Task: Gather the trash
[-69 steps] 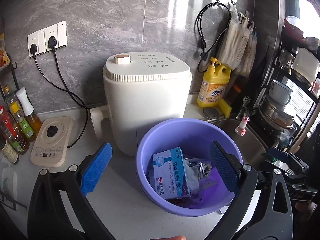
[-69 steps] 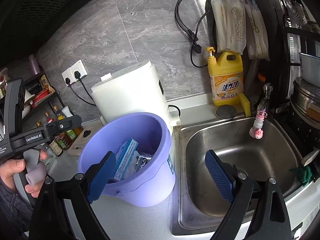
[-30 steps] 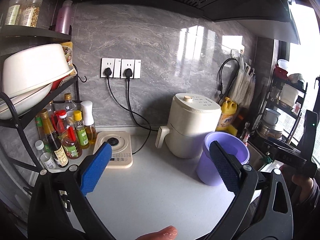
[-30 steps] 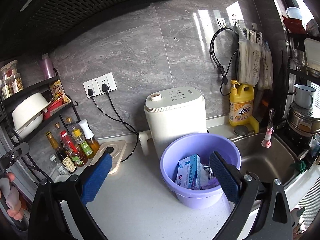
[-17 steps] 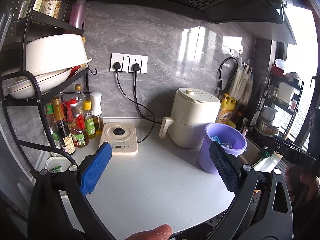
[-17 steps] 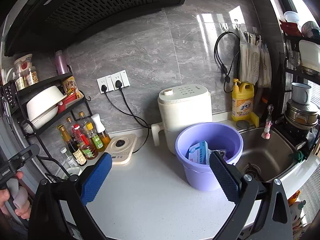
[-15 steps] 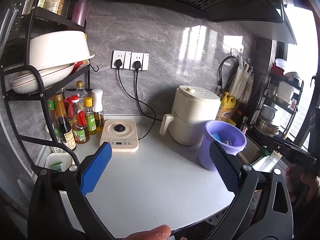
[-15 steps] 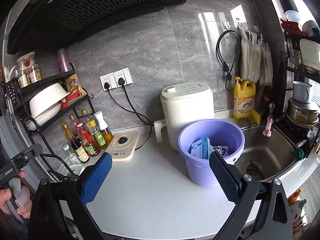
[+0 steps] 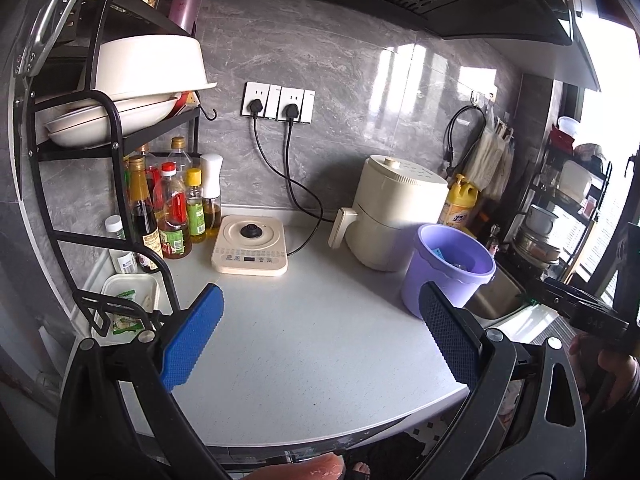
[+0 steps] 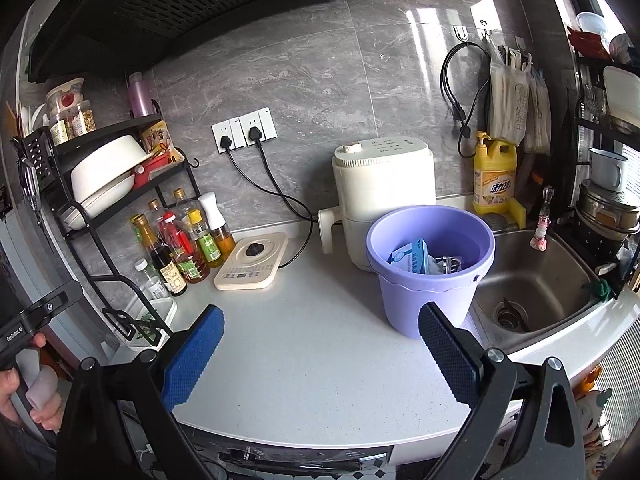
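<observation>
Lilac plastic bucket (image 10: 430,276) stands upright on the white speckled countertop (image 10: 320,360), just beside the stainless steel sink (image 10: 532,288), touching or nearly touching the cream air fryer (image 10: 384,188) behind it. Inside: a blue-and-white cardboard medicine box (image 10: 412,257) leaning on the left wall, plus crumpled silvery packaging (image 10: 450,264), possibly blister foil, too small to tell. Left gripper (image 9: 320,340) and right gripper (image 10: 320,354) both hover over bare counter, well back from the bucket, jaws wide apart, nothing between the blue pads. Cream induction hob (image 10: 252,262) sits left, next to the oil and sauce bottles (image 10: 180,248).

Counter (image 10: 320,360) with bucket (image 10: 428,292), hob (image 10: 252,264)
</observation>
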A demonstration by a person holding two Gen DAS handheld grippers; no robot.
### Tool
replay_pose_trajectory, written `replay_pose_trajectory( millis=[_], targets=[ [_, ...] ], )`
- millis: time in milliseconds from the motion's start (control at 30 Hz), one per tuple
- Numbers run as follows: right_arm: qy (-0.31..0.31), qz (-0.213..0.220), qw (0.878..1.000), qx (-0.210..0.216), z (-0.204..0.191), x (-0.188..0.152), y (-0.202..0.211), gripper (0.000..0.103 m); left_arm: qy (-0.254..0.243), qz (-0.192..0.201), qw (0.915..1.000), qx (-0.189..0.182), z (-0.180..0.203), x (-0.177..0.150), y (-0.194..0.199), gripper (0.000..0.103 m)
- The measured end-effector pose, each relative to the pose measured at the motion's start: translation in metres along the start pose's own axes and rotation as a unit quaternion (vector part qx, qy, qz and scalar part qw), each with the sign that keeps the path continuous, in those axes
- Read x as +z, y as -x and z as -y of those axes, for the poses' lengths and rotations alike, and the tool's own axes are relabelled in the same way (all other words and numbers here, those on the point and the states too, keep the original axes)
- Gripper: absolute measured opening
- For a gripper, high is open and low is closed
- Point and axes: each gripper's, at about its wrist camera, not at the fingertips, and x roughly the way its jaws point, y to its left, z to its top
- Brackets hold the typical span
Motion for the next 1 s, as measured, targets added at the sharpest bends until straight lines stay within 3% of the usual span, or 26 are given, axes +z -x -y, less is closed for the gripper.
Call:
replay_pose_trajectory(
  millis=[300, 1000],
  targets=[
    [0.004, -0.008, 1.0, 0.005, -0.004, -0.005, -0.003, 0.096, 0.019, -0.001, 0.9998, 0.001, -0.007, -0.004, 0.002, 0.097],
    [-0.006, 0.009, 1.0, -0.006, -0.011, -0.005, 0.011, 0.096, 0.006, 0.004, 1.0, 0.003, -0.017, 0.002, 0.01, 0.097]
  ],
)
